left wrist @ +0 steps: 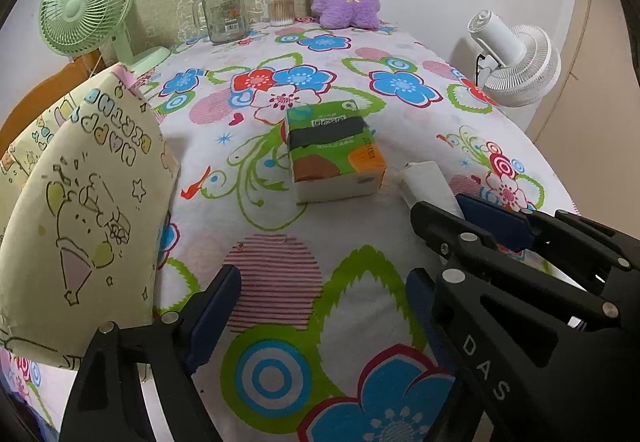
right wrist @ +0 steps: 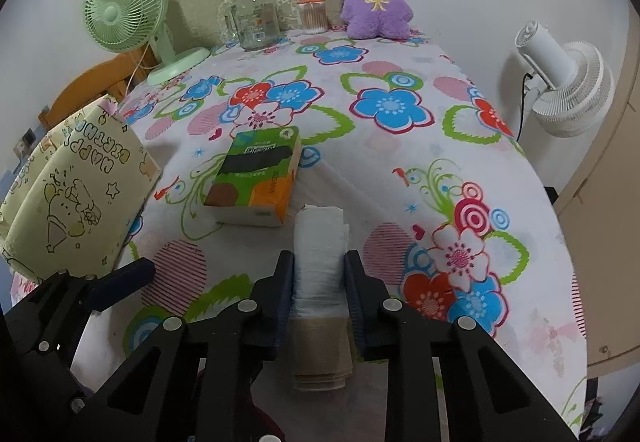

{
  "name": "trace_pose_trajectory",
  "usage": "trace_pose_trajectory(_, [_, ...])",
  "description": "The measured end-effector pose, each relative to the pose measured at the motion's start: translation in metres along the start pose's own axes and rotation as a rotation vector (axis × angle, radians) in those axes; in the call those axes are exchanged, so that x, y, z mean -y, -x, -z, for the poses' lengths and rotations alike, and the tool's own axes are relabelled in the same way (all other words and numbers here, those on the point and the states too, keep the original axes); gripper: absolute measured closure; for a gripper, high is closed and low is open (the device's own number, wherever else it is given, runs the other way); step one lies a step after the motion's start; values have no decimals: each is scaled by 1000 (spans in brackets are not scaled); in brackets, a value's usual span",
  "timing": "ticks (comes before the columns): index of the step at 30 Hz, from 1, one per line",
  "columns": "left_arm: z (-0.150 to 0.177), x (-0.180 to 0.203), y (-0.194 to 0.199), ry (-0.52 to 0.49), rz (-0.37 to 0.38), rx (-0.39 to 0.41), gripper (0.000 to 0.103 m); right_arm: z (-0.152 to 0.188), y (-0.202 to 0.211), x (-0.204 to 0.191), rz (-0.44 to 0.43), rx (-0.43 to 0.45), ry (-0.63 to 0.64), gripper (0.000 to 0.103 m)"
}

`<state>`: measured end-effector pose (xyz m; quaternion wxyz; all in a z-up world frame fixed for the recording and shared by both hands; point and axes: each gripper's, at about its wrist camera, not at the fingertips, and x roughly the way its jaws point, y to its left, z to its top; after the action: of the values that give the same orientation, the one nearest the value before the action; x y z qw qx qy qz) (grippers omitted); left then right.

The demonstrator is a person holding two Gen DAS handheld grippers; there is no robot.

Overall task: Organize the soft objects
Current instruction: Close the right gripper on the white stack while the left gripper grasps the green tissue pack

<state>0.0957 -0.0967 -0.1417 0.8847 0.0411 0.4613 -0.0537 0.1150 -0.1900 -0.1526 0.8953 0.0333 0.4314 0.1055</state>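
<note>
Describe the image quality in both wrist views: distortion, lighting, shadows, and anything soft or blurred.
Left wrist view: strong fisheye bowing with dark corner vignette; even indoor light; the tissue pack is sharp, while the left gripper up close looks slightly soft. Right wrist view: same barrel curve bending the floral tablecloth; soft shadow beside the white roll held in the right gripper; no glare.

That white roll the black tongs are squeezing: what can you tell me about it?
The white roll looks like thin, crinkly plastic film or bags wound into a soft cylinder, with a band of tan paper around its near end. It lies on the flowered cloth, its long axis pointing away from the camera, just right of the green tissue pack; whether they touch is unclear. The right gripper is shut on it, a dark pad pressing each side.
</note>
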Motion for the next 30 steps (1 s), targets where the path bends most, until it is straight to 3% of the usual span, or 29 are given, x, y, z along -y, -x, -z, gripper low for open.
trace_pose_trajectory(10, [-22, 7, -1, 3, -20, 49, 18, -15, 7, 14, -27, 31, -42, 75])
trace_pose_trajectory(30, [-59, 15, -24, -11, -6, 70, 24, -47, -2, 33, 35, 81, -50, 75])
